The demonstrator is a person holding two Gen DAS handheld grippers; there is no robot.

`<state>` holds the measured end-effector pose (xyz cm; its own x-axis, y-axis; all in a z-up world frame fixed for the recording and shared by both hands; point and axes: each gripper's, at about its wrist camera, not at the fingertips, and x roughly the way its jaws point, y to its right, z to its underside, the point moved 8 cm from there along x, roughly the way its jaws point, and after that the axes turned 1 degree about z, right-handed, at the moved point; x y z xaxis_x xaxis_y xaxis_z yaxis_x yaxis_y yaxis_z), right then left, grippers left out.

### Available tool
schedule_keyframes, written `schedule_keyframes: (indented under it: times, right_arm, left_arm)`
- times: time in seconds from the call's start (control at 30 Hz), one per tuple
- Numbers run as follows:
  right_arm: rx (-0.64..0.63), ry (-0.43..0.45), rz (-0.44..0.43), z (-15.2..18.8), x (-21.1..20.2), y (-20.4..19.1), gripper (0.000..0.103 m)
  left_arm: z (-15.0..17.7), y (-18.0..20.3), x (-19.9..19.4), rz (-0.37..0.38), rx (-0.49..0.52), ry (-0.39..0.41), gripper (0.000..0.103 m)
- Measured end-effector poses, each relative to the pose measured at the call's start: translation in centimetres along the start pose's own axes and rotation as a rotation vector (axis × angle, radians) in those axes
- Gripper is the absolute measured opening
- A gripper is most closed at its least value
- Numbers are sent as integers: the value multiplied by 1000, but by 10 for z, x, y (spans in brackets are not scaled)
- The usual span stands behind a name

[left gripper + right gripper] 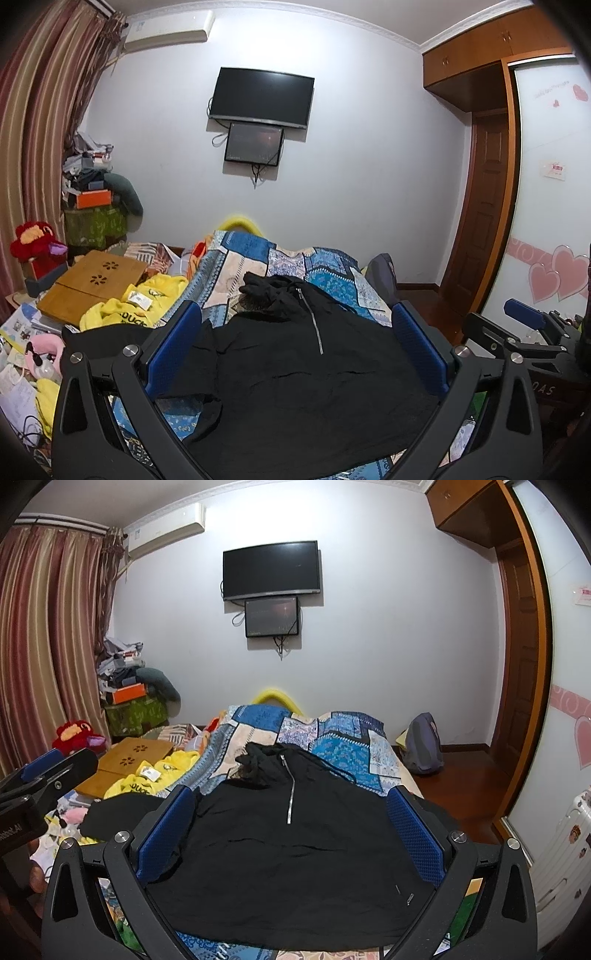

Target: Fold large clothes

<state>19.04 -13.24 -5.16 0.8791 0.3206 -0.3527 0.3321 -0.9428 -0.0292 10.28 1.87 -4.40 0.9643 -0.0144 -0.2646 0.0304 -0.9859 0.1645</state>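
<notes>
1. Black hoodie (295, 369) spread flat on the patchwork bedspread (325, 269), hood (266, 291) bunched at the far end, silver zipper (312, 321) running down the chest.
2. Left gripper (295, 317) spread wide, nothing between its blue pads (173, 347), hanging above the near hem.
3. Right gripper (291, 797) likewise wide apart, empty, poised over the same garment.
4. Yellow garment (136, 302) and wooden lap desk (92, 284) lying left of the hoodie.
</notes>
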Motion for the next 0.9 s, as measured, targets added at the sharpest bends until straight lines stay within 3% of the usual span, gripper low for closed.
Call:
schedule_keyframes:
  times: [0.33, 0.43, 0.57, 0.9]
  right_arm:
    - [7, -133, 4, 31, 51, 6, 103]
    - [-3, -164, 14, 35, 66, 8, 103]
    - [-17, -217, 35, 42, 92, 10, 103]
    - [-66, -387, -25, 72, 158, -2, 98]
  left_arm:
    - [24, -59, 54, -51, -65, -129, 103]
    - [33, -87, 74, -83, -100, -181, 99]
    - [45, -132, 98, -163, -99, -249, 85]
    - [95, -259, 135, -304, -169, -434, 82]
